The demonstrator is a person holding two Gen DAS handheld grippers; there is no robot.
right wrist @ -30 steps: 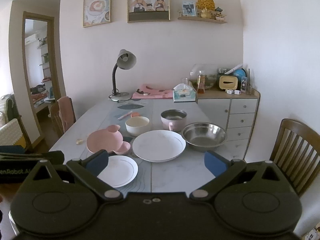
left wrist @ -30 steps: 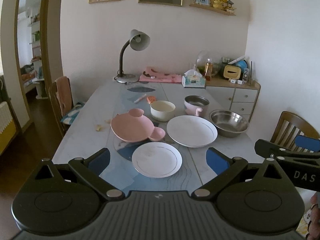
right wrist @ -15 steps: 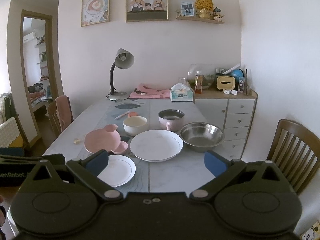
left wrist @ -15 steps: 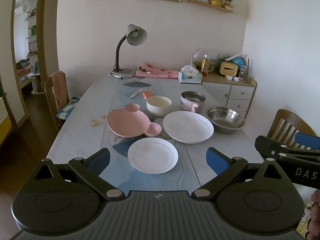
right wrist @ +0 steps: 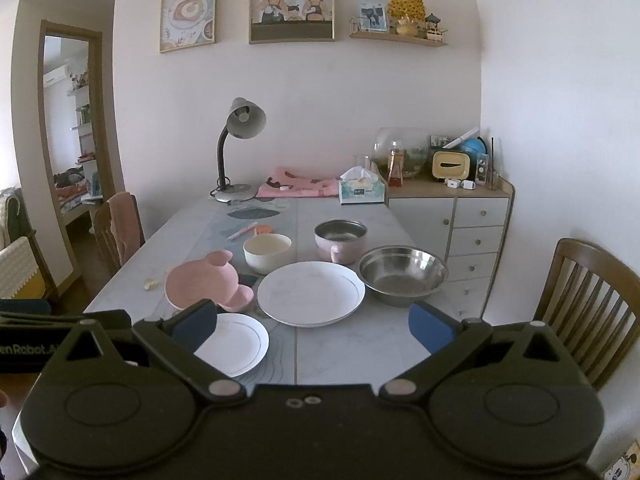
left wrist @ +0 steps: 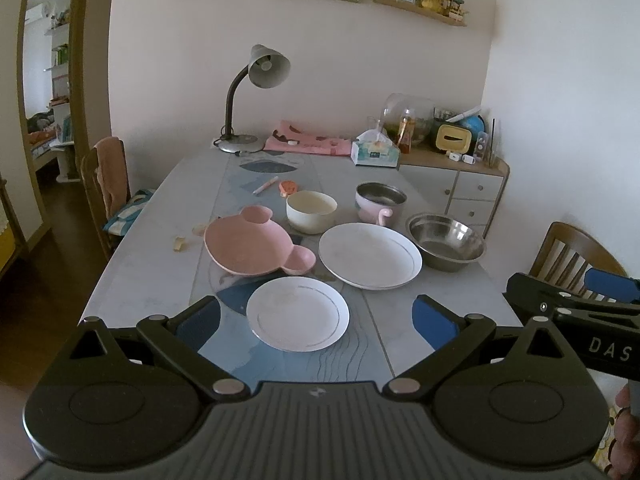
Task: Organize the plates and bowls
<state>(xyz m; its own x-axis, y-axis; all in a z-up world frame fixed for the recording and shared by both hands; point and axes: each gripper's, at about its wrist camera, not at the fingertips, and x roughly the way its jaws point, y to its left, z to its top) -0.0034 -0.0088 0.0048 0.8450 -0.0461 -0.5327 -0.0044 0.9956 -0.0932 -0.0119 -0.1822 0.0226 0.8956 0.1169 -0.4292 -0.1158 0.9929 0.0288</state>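
On the marble table point(left wrist: 140, 280) lie a small white plate point(left wrist: 297, 313), a large white plate point(left wrist: 370, 255), a pink bear-shaped plate point(left wrist: 252, 246), a cream bowl point(left wrist: 311, 211), a pink metal-lined pot point(left wrist: 380, 202) and a steel bowl point(left wrist: 445, 240). My left gripper point(left wrist: 316, 320) is open and empty, held above the near table edge, with the small plate between its fingers in view. My right gripper point(right wrist: 312, 326) is open and empty, facing the large white plate point(right wrist: 311, 293) and the steel bowl point(right wrist: 402, 274).
A desk lamp point(left wrist: 256, 92), a pink cloth point(left wrist: 308, 142) and a tissue box point(left wrist: 375, 153) stand at the table's far end. A cabinet point(right wrist: 452, 232) and a wooden chair point(right wrist: 588, 304) stand on the right, another chair point(left wrist: 106, 188) on the left.
Both grippers have drifted slightly, so the table sits a little lower in both views. Nothing on the table has moved and both grippers stay open.
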